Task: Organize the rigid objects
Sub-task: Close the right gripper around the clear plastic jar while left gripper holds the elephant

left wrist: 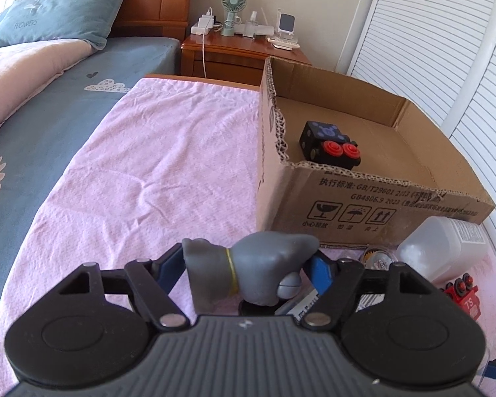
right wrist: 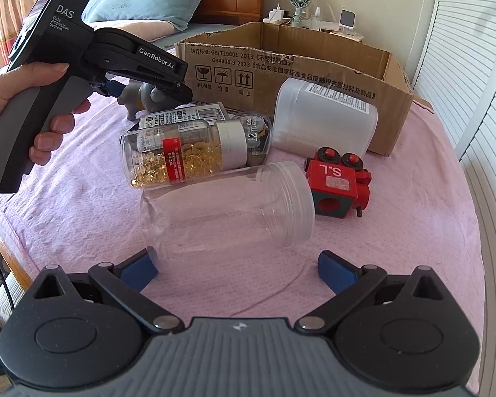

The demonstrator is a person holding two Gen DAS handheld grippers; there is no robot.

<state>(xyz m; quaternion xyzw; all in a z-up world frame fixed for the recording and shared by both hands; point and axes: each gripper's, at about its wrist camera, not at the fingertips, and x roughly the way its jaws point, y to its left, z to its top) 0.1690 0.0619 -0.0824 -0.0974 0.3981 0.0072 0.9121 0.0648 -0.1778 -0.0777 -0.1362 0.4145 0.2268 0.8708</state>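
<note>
Left wrist view puts your left gripper low in the centre of the frame, clamped on a grey elephant figurine that sits crosswise between the blue pads. It looks like smooth moulded plastic, light and stiff, so the grip at its narrow waist suits it; a curved, slick body could twist if you loosen. To the right, the cardboard box stands open on the pink towel, with a black toy block already inside near its front wall.

In the right wrist view, your right gripper is spread wide and holds nothing. Just ahead of it, at centre frame, lies an empty clear jar on its side; it is probably light and inclined to roll, so take it across the barrel. A capsule bottle rests against it, and right of the jar's mouth sits a red toy train, blocky and easy to pinch by its flat sides.
</note>
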